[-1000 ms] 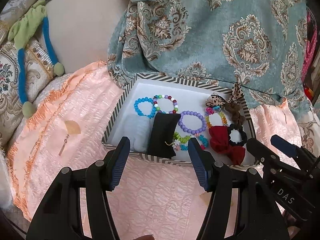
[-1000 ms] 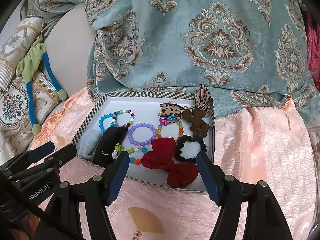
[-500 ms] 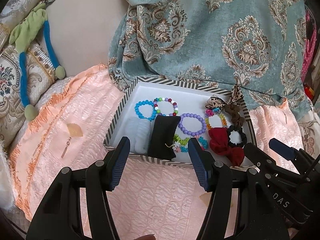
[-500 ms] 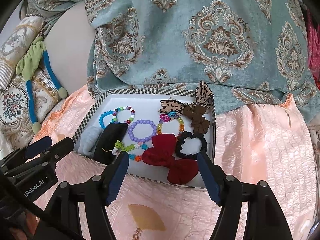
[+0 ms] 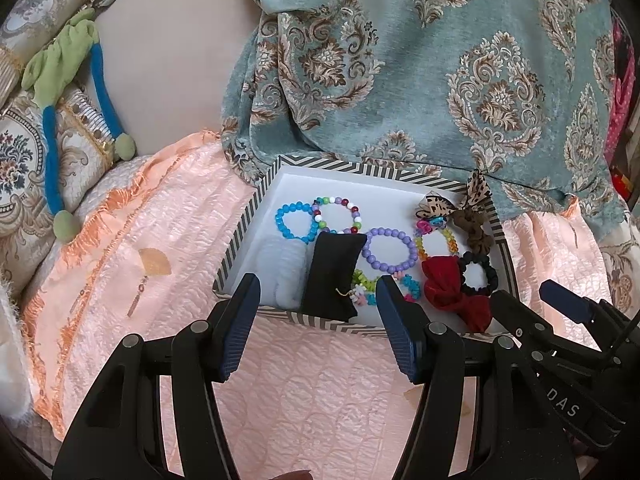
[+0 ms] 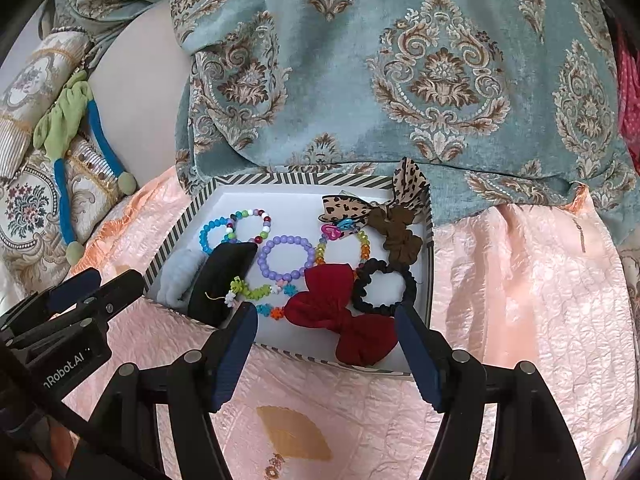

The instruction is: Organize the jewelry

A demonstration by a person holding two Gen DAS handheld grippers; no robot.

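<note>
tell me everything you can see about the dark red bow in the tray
The dark red bow is soft fabric, velvety looking, with two puffed loops gathered at a middle knot. It lies flat and skewed in the striped tray, near the front rim at the right. Its upper loop overlaps the edge of the black scrunchie and touches the purple bead bracelet; the flower bead bracelet lies beside it. Neither tool touches it; the right tool hovers open before it.

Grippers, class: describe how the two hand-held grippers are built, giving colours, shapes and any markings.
Both the left gripper and the right gripper are matt black plastic linkages joined by round silver pivot pins. Each ends in two flat fingers faced with ribbed dark blue pads. White lettering shows on the bodies: "DAS" on the right one, "nRobot.AI" on the left one.
</note>
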